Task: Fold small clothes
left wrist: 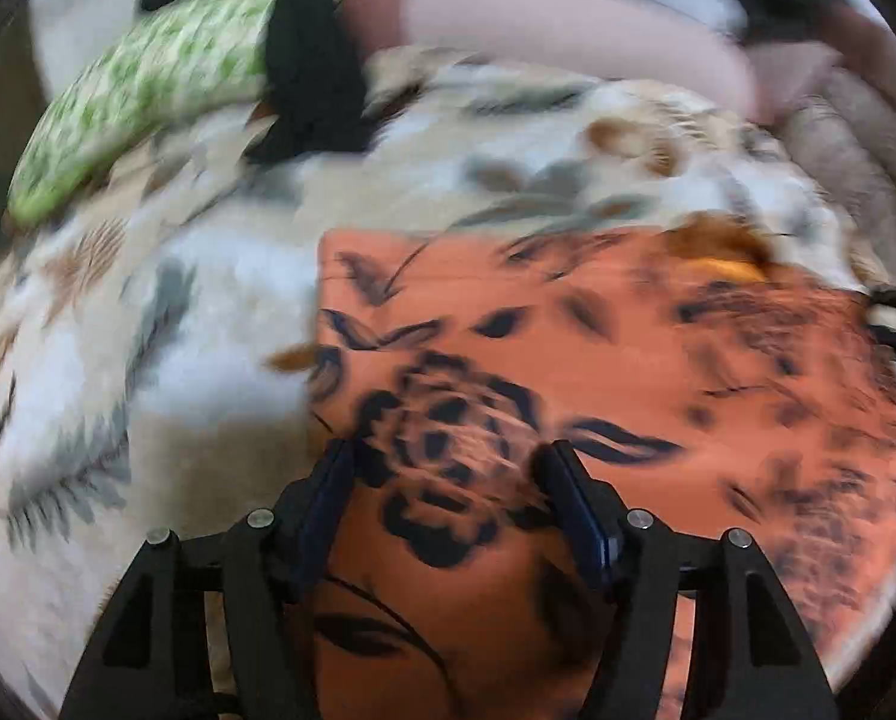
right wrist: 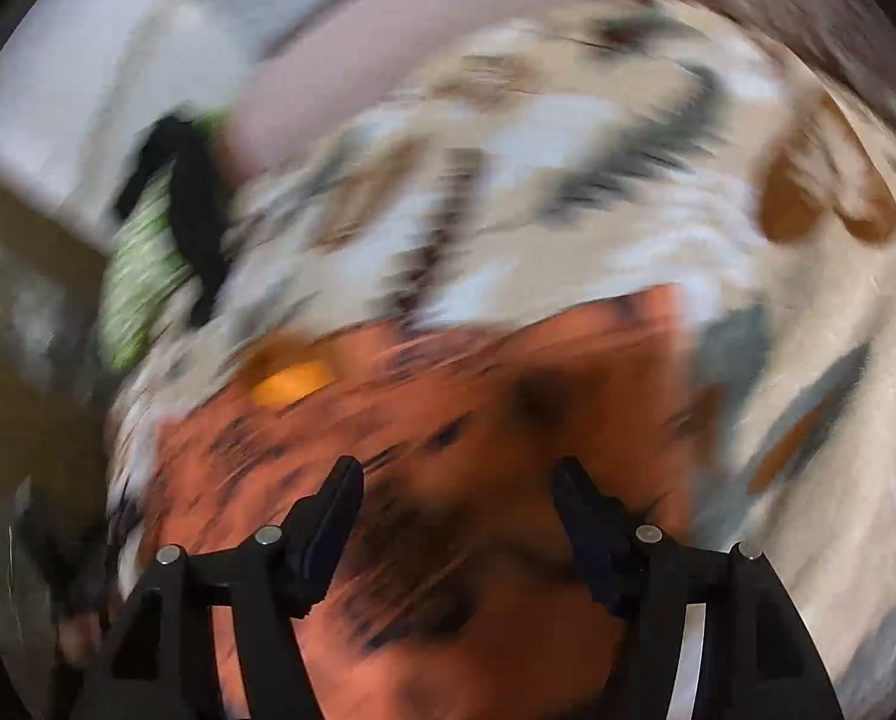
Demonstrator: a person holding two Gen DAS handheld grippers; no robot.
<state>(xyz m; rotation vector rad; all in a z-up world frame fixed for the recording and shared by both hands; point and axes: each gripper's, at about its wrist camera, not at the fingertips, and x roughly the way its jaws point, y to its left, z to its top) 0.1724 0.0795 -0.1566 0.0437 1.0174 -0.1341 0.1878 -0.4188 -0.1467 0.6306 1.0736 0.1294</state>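
Left wrist view: the left gripper (left wrist: 448, 462) is hanging over an orange cloth printed with black flowers and leaves (left wrist: 598, 372), its two black fingers (left wrist: 328, 480) standing well apart. Nothing is sitting between the pads; the big black rose of the print is showing in the gap. Whether the fingertips are brushing the fabric or hovering just above it cannot be told through the blur.

The orange cloth is lying flat on a cream bedspread patterned with grey and brown leaves (left wrist: 166, 330), with a straight edge running down its left side and another along its far side. It is filling the lower right of this view. A small yellow-orange patch is showing at its far edge.

Farther back on the bedspread, a green-and-white patterned cushion (left wrist: 142, 96) is lying at the upper left, with a black strip of fabric (left wrist: 310, 54) draped across its right end. A long pale pink bolster (left wrist: 568, 30) is lying along the far side.

Right wrist view, heavily smeared: the right gripper (right wrist: 457, 480) is also spread wide over the same orange cloth (right wrist: 508, 408), with no fabric caught between its fingers (right wrist: 340, 492). Contact with the cloth cannot be judged here. The cloth is lying directly under and ahead of the gripper, the bedspread (right wrist: 568, 180) beyond it, the green cushion (right wrist: 136, 276) and the black strip (right wrist: 190, 210) off to the left.
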